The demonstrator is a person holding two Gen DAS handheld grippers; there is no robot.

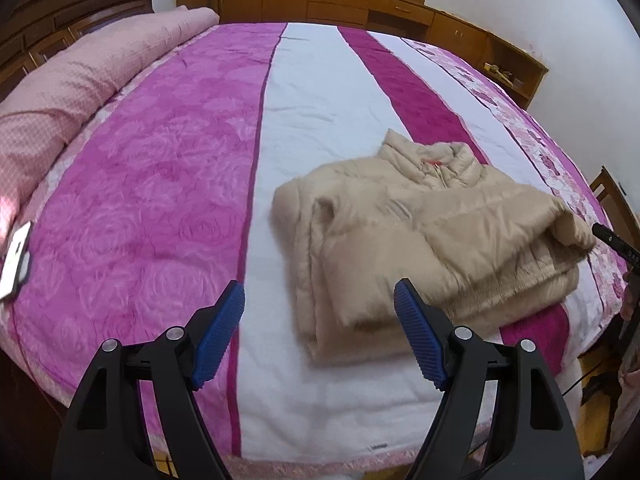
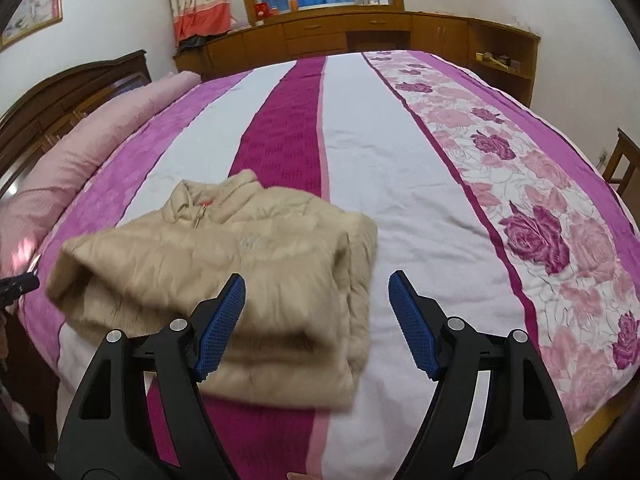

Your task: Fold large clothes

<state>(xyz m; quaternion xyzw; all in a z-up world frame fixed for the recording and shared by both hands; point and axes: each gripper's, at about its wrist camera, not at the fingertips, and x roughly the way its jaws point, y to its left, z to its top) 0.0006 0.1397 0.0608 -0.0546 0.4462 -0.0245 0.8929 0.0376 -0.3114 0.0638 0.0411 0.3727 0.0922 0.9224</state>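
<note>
A beige puffer jacket [image 1: 420, 232] lies folded into a thick bundle on the striped bedcover [image 1: 160, 160], collar pointing away and sleeves tucked in. My left gripper [image 1: 320, 292] hovers open above the bundle's near left corner, and nothing sits between its blue pads. In the right wrist view the same jacket [image 2: 224, 256] lies left of centre. My right gripper [image 2: 316, 284] is open over the jacket's near right edge, clear of the fabric. A dark tip of the other gripper [image 1: 612, 240] shows at the far right of the left wrist view.
A rolled pink quilt [image 1: 80, 80] lies along the left side before a dark headboard [image 1: 60, 12]. A phone [image 1: 16, 260] rests at the bed's left edge. Wooden cabinets [image 2: 360, 32] line the far wall. A wooden chair [image 2: 624, 160] stands by the bed's right side.
</note>
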